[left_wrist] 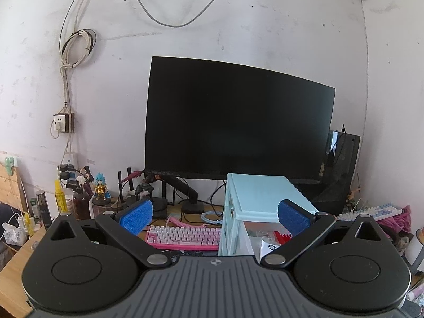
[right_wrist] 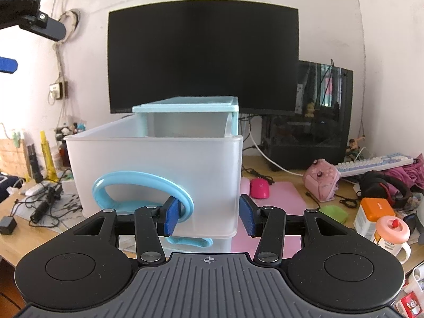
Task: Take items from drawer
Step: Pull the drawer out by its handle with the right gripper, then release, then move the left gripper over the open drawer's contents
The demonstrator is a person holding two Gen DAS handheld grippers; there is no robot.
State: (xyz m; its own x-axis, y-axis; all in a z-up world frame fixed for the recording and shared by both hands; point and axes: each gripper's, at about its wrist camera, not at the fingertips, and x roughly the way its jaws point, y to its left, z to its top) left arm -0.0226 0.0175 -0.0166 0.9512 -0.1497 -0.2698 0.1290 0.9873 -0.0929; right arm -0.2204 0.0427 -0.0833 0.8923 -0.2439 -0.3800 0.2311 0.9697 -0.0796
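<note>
A small teal drawer unit [right_wrist: 185, 107] stands on the desk, and its frosted top drawer [right_wrist: 153, 169] is pulled far out toward me. My right gripper [right_wrist: 210, 217] straddles the drawer's front right corner: one blue pad sits inside the teal loop handle [right_wrist: 143, 179], the other lies along the drawer's outer right side, shut on that corner. In the left wrist view the unit [left_wrist: 262, 193] shows from above, with a red item [left_wrist: 282, 237] and white card [left_wrist: 267, 246] in the open drawer. My left gripper [left_wrist: 214, 216] hangs wide open above the desk, holding nothing.
A large black monitor [left_wrist: 238, 122] fills the back. A pink keyboard [left_wrist: 182, 235] lies left of the unit. Bottles and figurines [left_wrist: 79, 196] crowd the left. Right of the drawer lie a pink mouse [right_wrist: 259, 188], pink controller [right_wrist: 320, 182], headphones [right_wrist: 384, 185] and an orange-lidded jar [right_wrist: 376, 212].
</note>
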